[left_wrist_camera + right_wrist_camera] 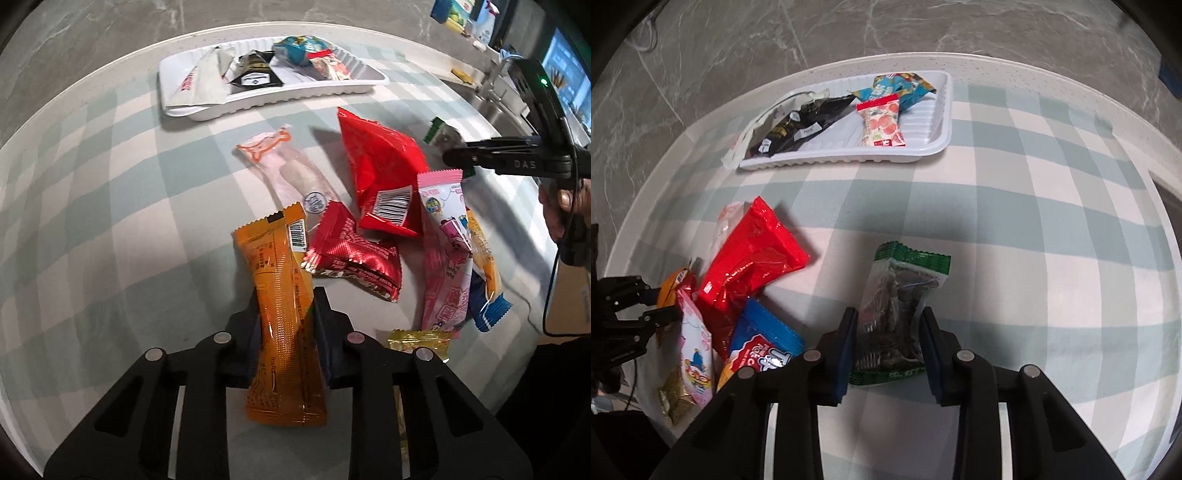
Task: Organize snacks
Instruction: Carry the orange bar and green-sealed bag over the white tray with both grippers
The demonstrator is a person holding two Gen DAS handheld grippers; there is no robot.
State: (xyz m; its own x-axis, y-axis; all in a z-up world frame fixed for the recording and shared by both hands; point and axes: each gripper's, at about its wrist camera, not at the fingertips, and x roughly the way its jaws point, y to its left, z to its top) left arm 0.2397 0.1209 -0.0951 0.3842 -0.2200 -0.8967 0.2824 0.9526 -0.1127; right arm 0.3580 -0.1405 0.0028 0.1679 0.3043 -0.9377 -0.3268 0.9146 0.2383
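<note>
My left gripper (286,301) is shut on a long orange snack packet (280,317), held between both pads. My right gripper (888,317) is shut on a clear packet with green ends (897,314) holding dark pieces; it also shows in the left wrist view (441,134). A white ribbed tray (295,98) at the far side of the table holds several snack packs, also seen in the right wrist view (923,147). Loose snacks lie in a heap: a big red bag (380,173), a red foil pack (354,254), a pink packet (447,251).
A checked green and white cloth (1034,221) covers the round table. A clear sausage packet (291,173), a blue-edged packet (487,302) and a gold candy (417,339) lie near the heap. A counter with a sink and bottles (480,74) stands behind, at right.
</note>
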